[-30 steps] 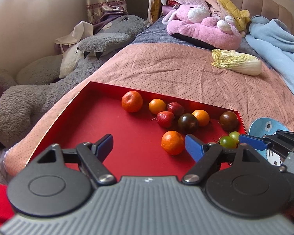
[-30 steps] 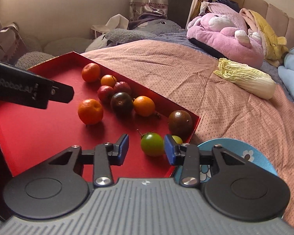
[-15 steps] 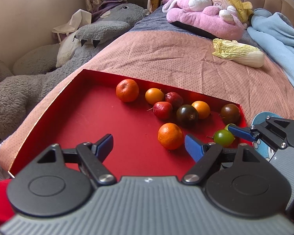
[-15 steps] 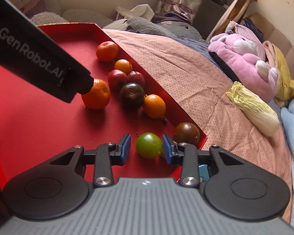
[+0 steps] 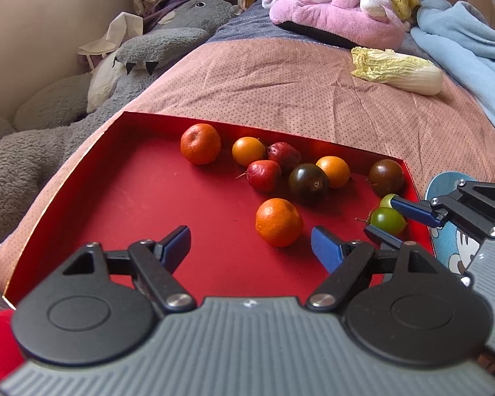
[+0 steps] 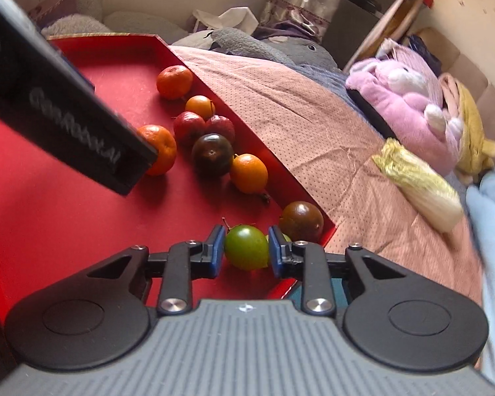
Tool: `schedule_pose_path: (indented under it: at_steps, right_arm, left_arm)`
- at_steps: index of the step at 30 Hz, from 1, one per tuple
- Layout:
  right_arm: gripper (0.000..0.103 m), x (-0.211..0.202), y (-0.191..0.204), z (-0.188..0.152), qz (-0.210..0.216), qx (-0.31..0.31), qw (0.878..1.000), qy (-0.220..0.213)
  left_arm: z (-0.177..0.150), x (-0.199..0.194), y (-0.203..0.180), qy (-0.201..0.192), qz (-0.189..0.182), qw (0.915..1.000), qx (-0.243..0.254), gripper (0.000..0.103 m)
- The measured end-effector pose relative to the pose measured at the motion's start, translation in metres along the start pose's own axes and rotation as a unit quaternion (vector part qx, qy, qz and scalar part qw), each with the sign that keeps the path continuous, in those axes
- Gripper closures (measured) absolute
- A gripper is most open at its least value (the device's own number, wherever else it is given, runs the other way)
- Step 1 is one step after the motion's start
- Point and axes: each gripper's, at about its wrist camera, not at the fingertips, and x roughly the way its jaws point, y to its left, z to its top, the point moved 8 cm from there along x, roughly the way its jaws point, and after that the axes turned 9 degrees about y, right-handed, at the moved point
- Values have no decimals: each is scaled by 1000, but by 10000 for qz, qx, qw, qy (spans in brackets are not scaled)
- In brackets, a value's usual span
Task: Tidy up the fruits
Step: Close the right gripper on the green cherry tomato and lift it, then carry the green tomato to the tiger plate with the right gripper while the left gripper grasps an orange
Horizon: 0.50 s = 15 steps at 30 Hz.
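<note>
Fruits lie along the red tray's (image 5: pixel 122 198) far edge; your right gripper (image 6: pixel 246 252) pinches the green tomato (image 6: pixel 247 247) near its right corner. Squeeze harder and it pops out against its green neighbour (image 5: pixel 387 199). Your left gripper (image 5: pixel 250 247) hangs spread.

We see a red tray (image 5: pixel 148 204) on the bed holding loose fruit. Toward its twelve o'clock edge sits a large orange (image 5: pixel 200 143), then a small orange fruit (image 5: pixel 248 151) and two red fruits (image 5: pixel 264 175) touching. A dark round fruit (image 5: pixel 308 183) rests against another small orange one (image 5: pixel 334 171). A second large orange (image 5: pixel 279 226) lies alone nearer us. At the three o'clock corner we find a brown fruit (image 5: pixel 386 177) and two green fruits (image 6: pixel 246 247).
</note>
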Motion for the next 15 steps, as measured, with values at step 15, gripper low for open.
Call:
schedule_pose_path:
  at_steps: [15]
  right_arm:
    - [70, -31, 1, -28, 1356, 1749, 9752, 85]
  left_arm:
    - [8, 32, -12, 208, 331, 9984, 402, 34]
